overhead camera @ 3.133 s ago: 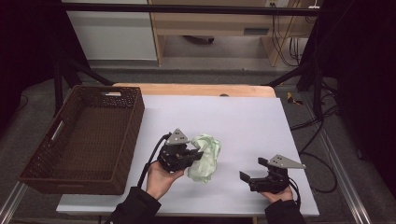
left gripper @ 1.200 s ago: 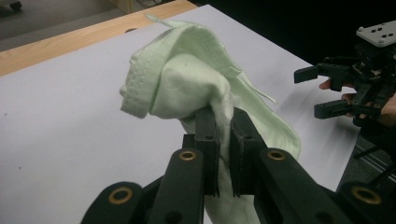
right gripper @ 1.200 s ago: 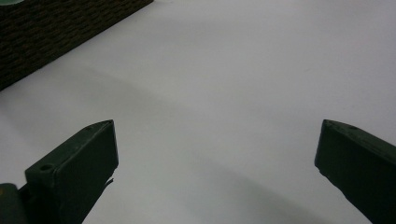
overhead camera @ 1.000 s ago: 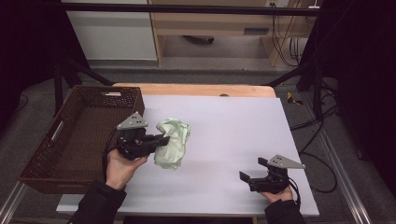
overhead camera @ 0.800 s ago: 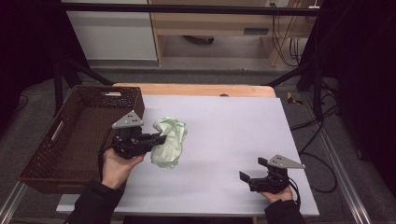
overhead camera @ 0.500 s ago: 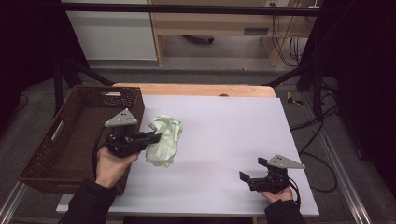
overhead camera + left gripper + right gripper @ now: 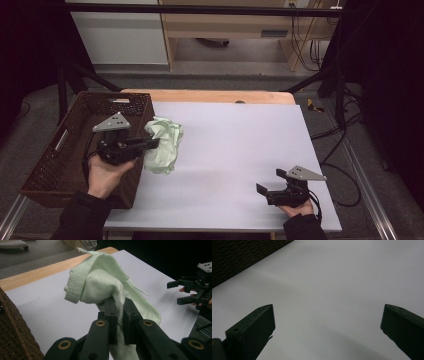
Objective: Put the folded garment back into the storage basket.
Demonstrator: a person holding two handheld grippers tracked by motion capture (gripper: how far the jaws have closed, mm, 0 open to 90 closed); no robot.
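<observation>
Cloth is what the work turns on here: a crumpled pale green cloth [image 7: 164, 145] hangs from the left gripper [image 7: 150, 144], whose jaws are pinched nearly together on a fold of the fabric, as the left gripper view shows with the bunched cloth [image 7: 100, 287] rising above the two black jaws and a tail of it trailing down between them. The grip sits on a gathered ridge rather than a loose corner, which probably keeps the whole piece from slipping out while it is carried. In the high view the cloth hangs near the left edge of the table [image 7: 240, 150], just beside the right wall of the brown wicker basket [image 7: 45, 165] that stands at the table's left side, and the left hand [image 7: 105, 172] is already over the basket's near right corner. That placement suggests the cloth is meant to go into the basket, with the drop not yet made. The right gripper [image 7: 272, 189] rests low near the table's front right corner, well apart from the cloth; its jaws stand wide apart with nothing between them, and the right gripper view shows bare white table between them, with the basket [image 7: 242, 257] across the top left. It seems parked out of the way, since one grip is enough for so light a thing.
</observation>
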